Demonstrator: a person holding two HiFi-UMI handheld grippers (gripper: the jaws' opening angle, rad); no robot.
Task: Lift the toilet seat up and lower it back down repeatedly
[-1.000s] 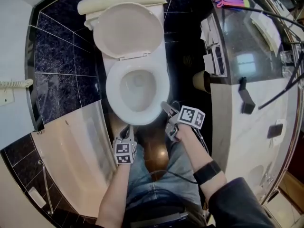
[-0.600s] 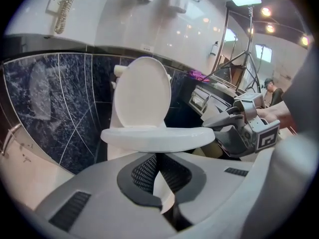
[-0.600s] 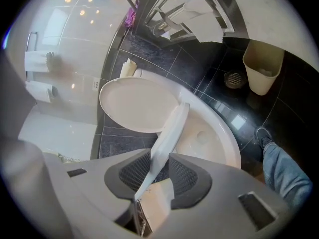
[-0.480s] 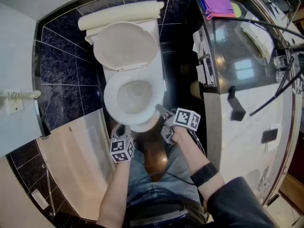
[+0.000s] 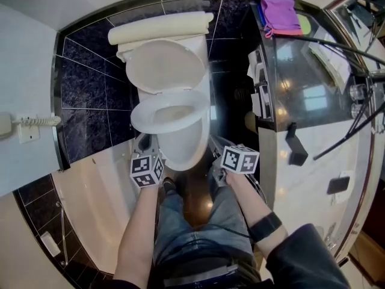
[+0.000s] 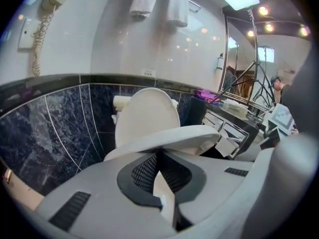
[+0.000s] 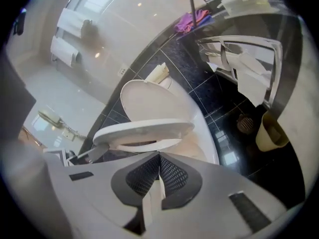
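A bathroom seen from above, with dark marbled wall tiles (image 5: 84, 95) behind a white toilet. At lower left lies a pale bathtub (image 5: 102, 155); the frames show only its rim and sloping wall. At right stands a long glass-topped desk (image 5: 313, 83) with a purple cloth (image 5: 280, 9) on its far end and a small rack of folded papers (image 5: 263, 83) on its near edge.

The toilet bowl (image 5: 183, 146) stands in the middle, between the person's knees and the wall. Its inside shows pale and smooth through the ring of the seat. The lid (image 5: 163, 65) stands upright against the cream cistern top (image 5: 159, 27).

The toilet seat (image 7: 144, 129) is a white oval ring with a glossy, rounded edge. It is partly raised: its front hangs clear above the bowl rim, with a dark gap beneath, while its back stays at the hinge below the lid.

The left gripper (image 6: 157, 158) has its jaws closed, with nothing between them. The tips sit just under the seat's front left edge and seem to touch its underside. The right gripper (image 7: 159, 158) is near the bowl's right front, apart from the seat. Its jaws have just been closing and now meet, empty.

A beige bin (image 7: 269, 131) stands on the dark floor under the desk; its contents cannot be made out. A corded wall phone (image 5: 21, 125) hangs at far left.
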